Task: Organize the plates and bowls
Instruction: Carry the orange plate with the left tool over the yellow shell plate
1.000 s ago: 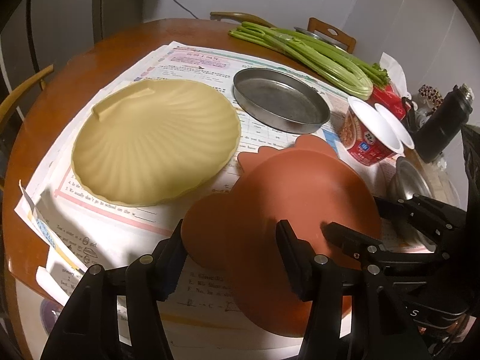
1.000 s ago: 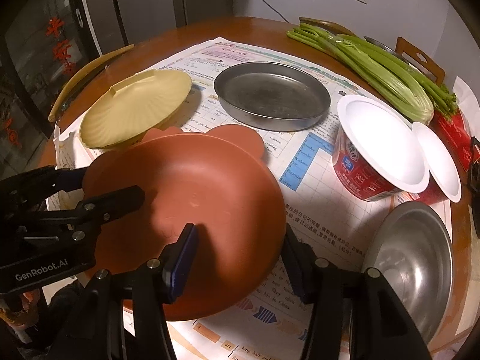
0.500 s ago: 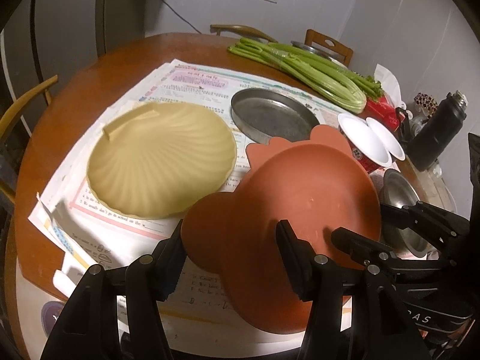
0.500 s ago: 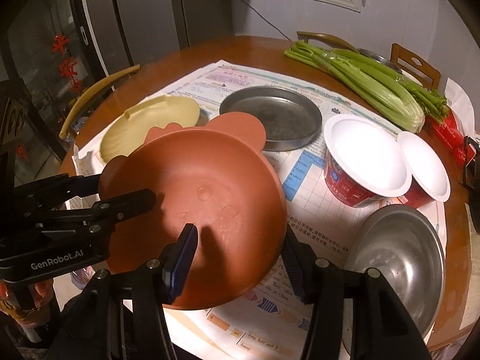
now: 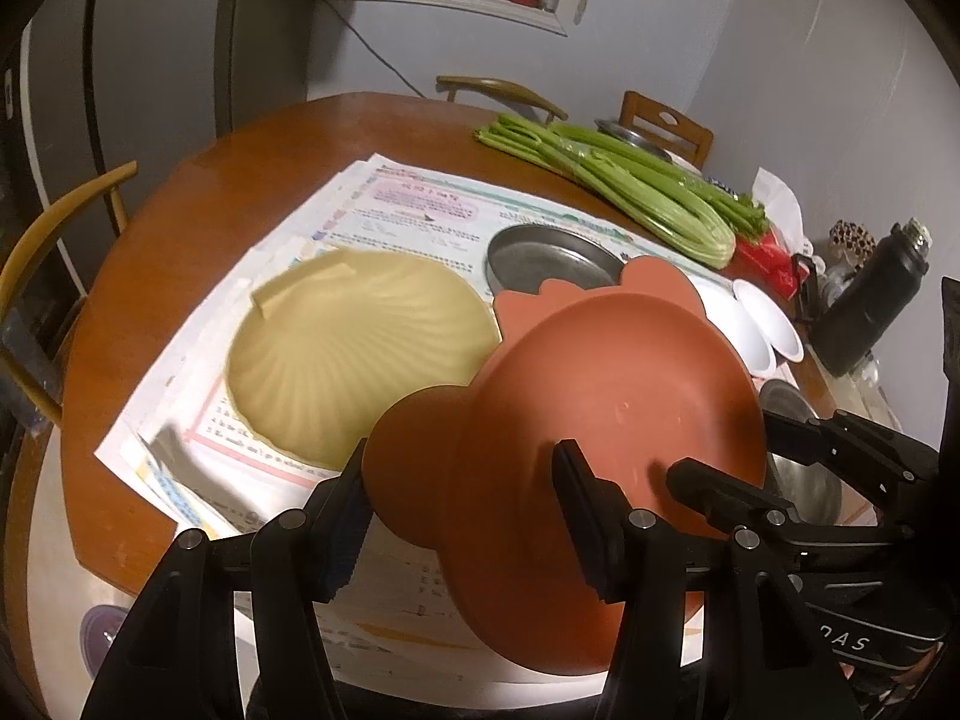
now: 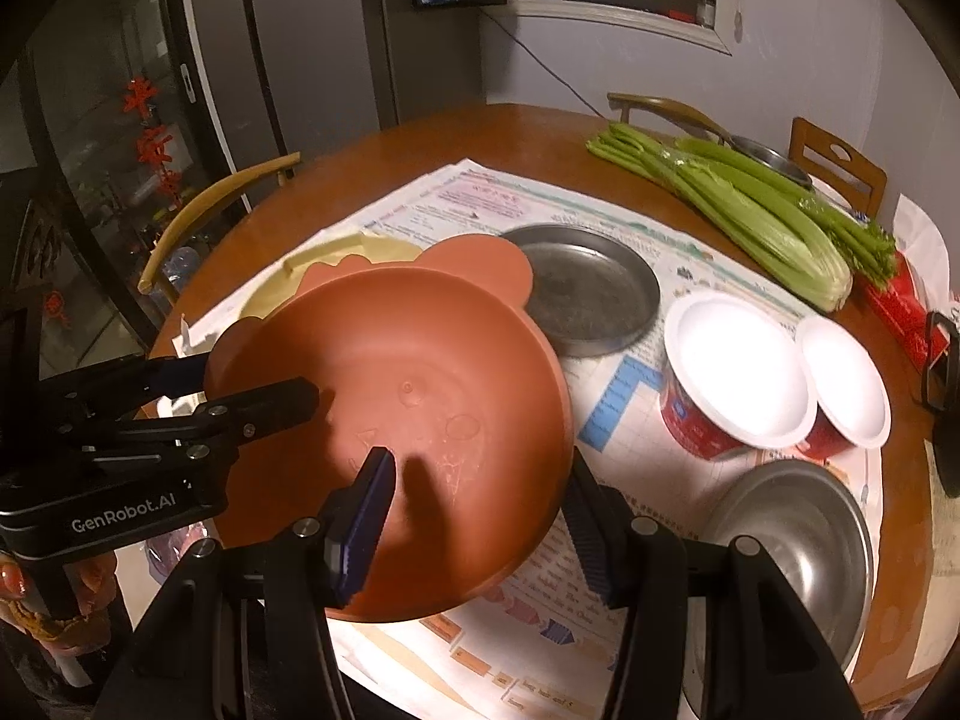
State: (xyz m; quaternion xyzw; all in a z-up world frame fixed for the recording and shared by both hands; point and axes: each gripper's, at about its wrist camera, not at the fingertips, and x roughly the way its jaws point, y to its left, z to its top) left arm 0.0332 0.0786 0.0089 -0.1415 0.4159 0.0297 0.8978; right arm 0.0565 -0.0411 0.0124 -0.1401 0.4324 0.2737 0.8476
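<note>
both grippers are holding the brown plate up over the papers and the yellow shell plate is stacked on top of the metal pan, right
Not quite. The yellow shell plate is not on the metal pan; it lies beside it, flat on the papers, as the left wrist view shows. The rest holds: the left gripper and right gripper both grip the brown plate, raised over the papers.

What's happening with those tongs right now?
Both tongs, left and right, clamp the orange plate, lifted and tilted. Yellow shell plate beneath, nothing blocking.
</note>
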